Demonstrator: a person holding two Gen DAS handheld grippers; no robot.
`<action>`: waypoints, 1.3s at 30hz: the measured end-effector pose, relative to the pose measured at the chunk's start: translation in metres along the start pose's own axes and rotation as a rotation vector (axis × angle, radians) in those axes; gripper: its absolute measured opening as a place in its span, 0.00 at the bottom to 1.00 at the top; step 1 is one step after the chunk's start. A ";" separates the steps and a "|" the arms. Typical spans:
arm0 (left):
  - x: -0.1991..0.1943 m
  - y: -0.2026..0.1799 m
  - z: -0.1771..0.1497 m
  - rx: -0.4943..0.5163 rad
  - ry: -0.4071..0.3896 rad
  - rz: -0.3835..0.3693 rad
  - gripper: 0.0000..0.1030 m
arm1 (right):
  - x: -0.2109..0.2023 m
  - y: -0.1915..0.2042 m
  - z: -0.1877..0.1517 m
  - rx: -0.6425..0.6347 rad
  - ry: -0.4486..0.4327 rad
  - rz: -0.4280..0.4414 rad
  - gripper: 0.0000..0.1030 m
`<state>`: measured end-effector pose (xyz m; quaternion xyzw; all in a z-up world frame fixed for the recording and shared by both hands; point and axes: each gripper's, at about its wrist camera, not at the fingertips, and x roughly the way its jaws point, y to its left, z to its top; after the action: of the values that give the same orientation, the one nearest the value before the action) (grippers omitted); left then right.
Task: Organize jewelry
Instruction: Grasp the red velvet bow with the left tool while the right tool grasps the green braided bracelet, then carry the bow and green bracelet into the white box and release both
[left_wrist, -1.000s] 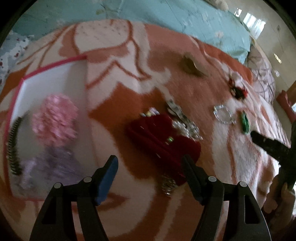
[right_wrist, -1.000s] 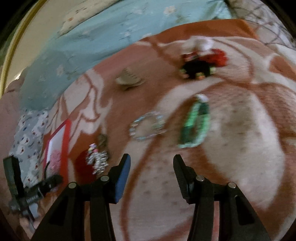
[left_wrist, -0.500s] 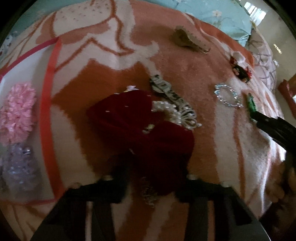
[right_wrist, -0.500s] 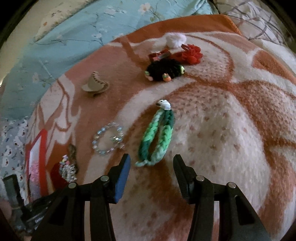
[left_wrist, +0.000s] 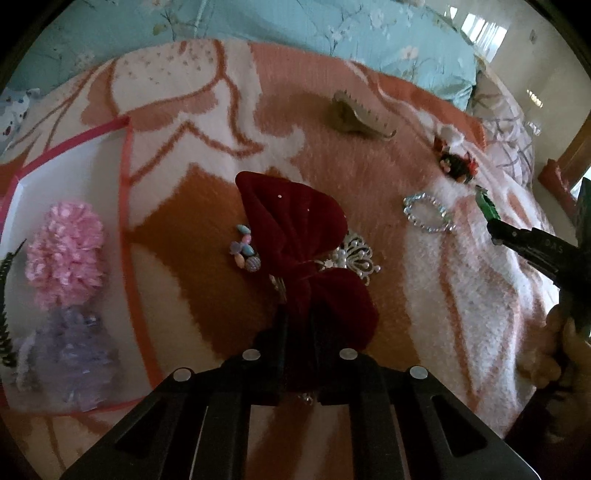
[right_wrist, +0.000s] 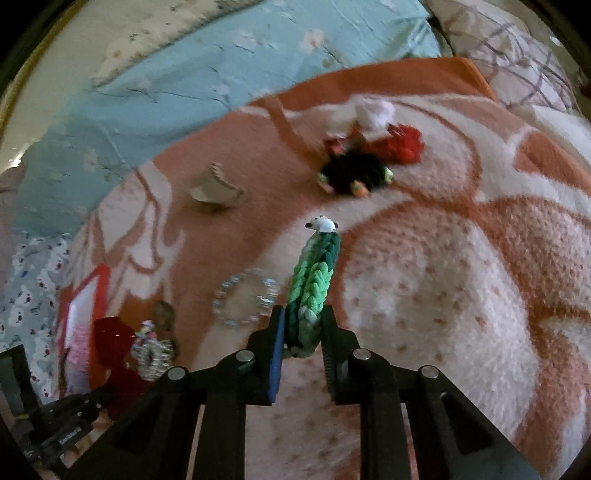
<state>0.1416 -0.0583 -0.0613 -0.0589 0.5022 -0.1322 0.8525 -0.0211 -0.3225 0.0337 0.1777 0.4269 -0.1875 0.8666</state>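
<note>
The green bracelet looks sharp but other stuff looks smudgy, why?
Right wrist view: the green bracelet, clamped in the right gripper, is crisp, while the clear bead bracelet and tan hair claw smear with motion blur. Left wrist view: the red bow is sharp, the pink flower soft.

Left claw (left_wrist: 298, 325) and right claw (right_wrist: 302, 332) both closed tight, fingers forward.

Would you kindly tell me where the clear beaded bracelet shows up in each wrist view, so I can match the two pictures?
Left wrist view: the clear beaded bracelet lies right of centre on the blanket, beyond the red velvet bow.
Right wrist view: the bracelet lies left of centre, just left of the green braided band in the right tool.
Shared landmark: the beige claw clip, farther back in both.
</note>
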 end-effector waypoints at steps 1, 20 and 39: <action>-0.005 0.002 -0.001 -0.003 -0.008 -0.002 0.08 | -0.002 0.005 0.000 -0.001 0.001 0.015 0.17; -0.093 0.071 -0.020 -0.130 -0.118 0.051 0.08 | 0.016 0.133 -0.027 -0.161 0.092 0.246 0.17; -0.131 0.153 -0.013 -0.283 -0.182 0.180 0.08 | 0.054 0.265 -0.051 -0.326 0.187 0.442 0.18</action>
<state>0.0950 0.1259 0.0066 -0.1450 0.4397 0.0225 0.8861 0.1013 -0.0782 0.0005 0.1413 0.4804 0.0940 0.8605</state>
